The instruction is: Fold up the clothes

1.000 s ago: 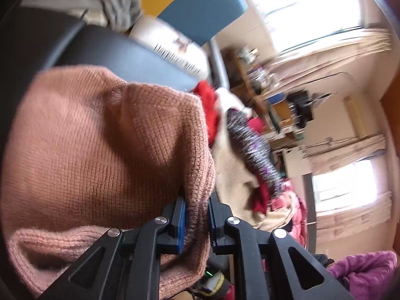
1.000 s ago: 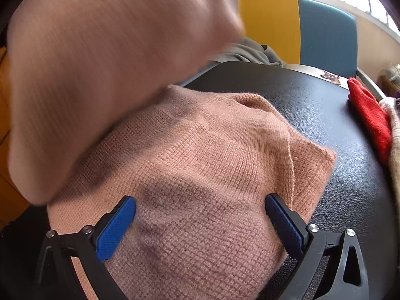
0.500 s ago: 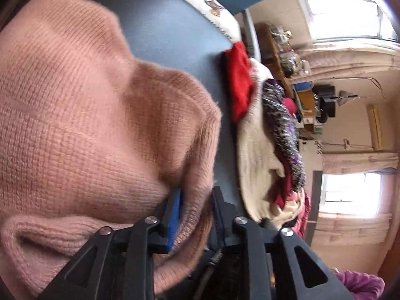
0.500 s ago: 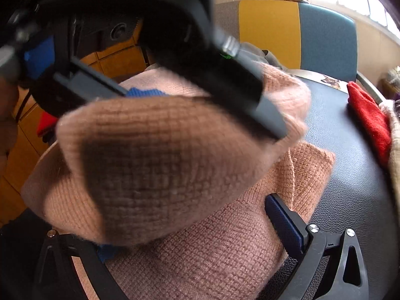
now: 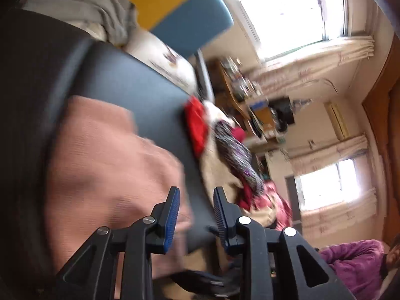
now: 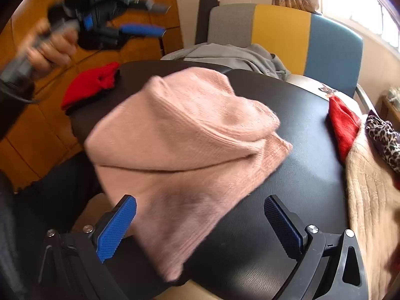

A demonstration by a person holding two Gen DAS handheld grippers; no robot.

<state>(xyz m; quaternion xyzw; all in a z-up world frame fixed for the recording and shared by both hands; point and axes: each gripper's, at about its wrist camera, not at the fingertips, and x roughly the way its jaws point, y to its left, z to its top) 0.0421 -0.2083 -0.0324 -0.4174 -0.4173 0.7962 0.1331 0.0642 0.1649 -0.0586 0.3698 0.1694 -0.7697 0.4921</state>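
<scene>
No text, label, brand or number can be read on anything in these two blurred views.

Pink sweater (image 6: 180, 135), black table (image 6: 307, 165), leopard-print cloth (image 6: 385, 137).

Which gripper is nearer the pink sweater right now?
Right. The right gripper hovers open just over the pink sweater; the left gripper, its jaws just opened and empty, is lifted away.

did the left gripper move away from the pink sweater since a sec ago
Yes. The left gripper, jaws just opening and empty, has let go and pulled back from the pink sweater, now up near the wooden cabinets.
</scene>
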